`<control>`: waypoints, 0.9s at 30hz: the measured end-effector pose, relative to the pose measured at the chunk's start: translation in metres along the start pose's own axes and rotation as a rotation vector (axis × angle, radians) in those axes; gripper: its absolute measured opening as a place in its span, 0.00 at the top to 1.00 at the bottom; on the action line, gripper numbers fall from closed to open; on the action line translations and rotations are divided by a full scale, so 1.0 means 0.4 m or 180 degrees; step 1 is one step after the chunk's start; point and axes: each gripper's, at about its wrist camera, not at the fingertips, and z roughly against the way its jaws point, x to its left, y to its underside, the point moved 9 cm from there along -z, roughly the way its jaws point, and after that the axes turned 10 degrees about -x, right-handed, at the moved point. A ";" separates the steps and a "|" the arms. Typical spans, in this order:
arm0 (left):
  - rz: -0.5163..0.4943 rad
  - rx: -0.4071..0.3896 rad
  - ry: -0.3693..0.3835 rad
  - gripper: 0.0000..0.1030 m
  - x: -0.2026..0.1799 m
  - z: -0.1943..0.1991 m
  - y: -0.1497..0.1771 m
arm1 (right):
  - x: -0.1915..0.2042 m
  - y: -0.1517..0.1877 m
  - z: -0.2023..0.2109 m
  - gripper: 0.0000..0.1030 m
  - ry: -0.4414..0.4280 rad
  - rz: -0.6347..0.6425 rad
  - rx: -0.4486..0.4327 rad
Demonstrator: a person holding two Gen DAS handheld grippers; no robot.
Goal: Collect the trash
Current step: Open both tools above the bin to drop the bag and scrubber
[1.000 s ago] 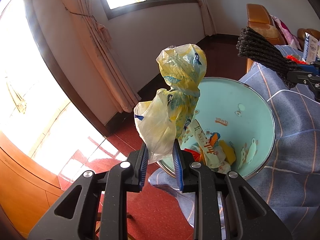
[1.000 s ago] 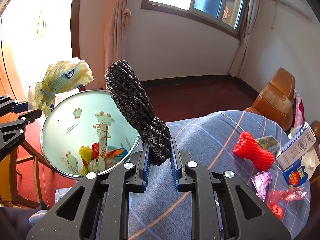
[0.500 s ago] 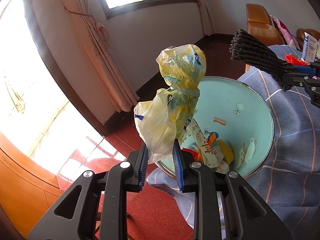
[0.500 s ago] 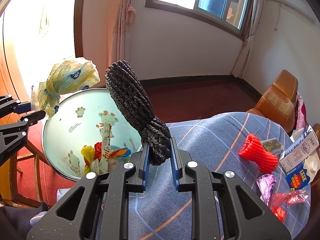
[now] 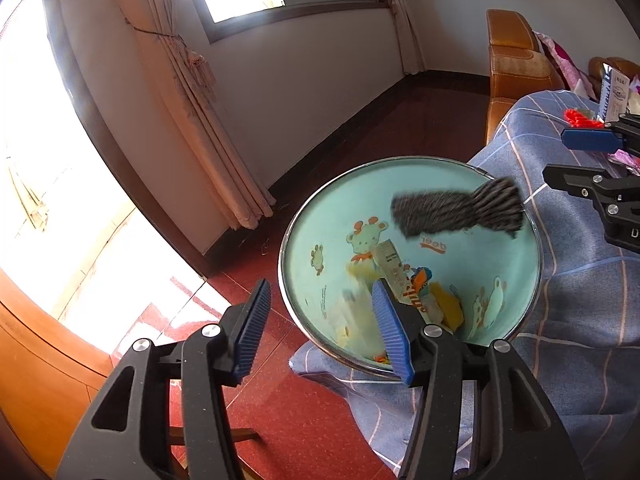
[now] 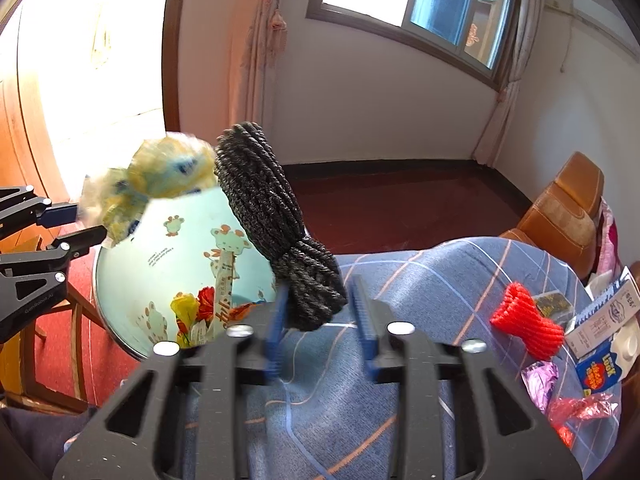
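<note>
My left gripper (image 5: 320,292) hangs over the near rim of the light teal bin (image 5: 400,159). Its jaws are opening and nothing is between them. A pale yellow blur inside the bin looks like the yellow plastic bag (image 5: 350,308); the right wrist view shows that bag (image 6: 160,184) blurred beside the left gripper (image 6: 68,224). My right gripper (image 6: 318,300) is opening too, and the black foam net (image 6: 280,240) stands loose between its blurred pads. In the left wrist view the net (image 5: 456,212) tumbles above the bin, free of the right gripper (image 5: 588,156).
A blue plaid cloth (image 6: 420,280) covers the table beside the bin (image 6: 120,280). On it lie a red foam net (image 6: 528,328), a milk carton (image 6: 600,364), a purple wrapper (image 6: 540,380) and a red wrapper (image 6: 580,408). A brown chair (image 5: 516,52) stands behind.
Both grippers have gone from shut to open. The yellow bag has left the left jaws and dropped toward the bin. The black net has come loose from the right jaws.
</note>
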 end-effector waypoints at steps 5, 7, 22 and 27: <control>0.0051 0.0014 0.0043 0.43 -0.005 -0.001 0.001 | -0.012 0.017 -0.001 0.53 0.0028 -0.0054 0.0030; 0.0054 -0.0007 0.0077 0.40 -0.015 0.003 -0.001 | -0.023 0.024 0.006 0.51 0.0049 -0.0089 0.0029; -0.0119 0.0027 0.0505 0.36 -0.210 0.040 0.027 | -0.318 0.233 0.292 0.44 0.0916 -0.1014 -0.0015; -0.0226 -0.0027 0.0582 0.35 -0.258 0.075 0.026 | -0.465 0.338 0.368 0.43 0.1324 -0.1503 0.0064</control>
